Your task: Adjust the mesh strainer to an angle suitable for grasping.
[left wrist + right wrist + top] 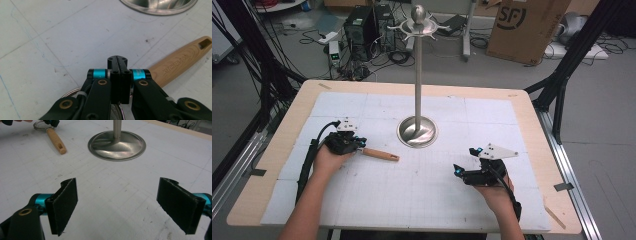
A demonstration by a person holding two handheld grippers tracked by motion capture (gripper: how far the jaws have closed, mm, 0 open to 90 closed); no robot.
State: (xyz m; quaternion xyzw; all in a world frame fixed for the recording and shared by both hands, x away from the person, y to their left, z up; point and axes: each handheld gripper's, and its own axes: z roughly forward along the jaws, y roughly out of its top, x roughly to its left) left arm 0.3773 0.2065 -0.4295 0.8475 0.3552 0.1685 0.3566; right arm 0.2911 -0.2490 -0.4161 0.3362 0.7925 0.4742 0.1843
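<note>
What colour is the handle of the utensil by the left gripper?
Light tan wood handle, clearest in the left gripper view.

A tall steel stand with a round dished base (417, 132) rises mid-table, blocking the straight path across the centre. A wooden-handled utensil (381, 155) lies just left of that base. The white gridded mat (422, 195) in front of the stand lies open between both hands.

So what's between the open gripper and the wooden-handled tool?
Just bare white table mat between the right gripper and the wooden-handled utensil, seen in the right gripper view.
</note>
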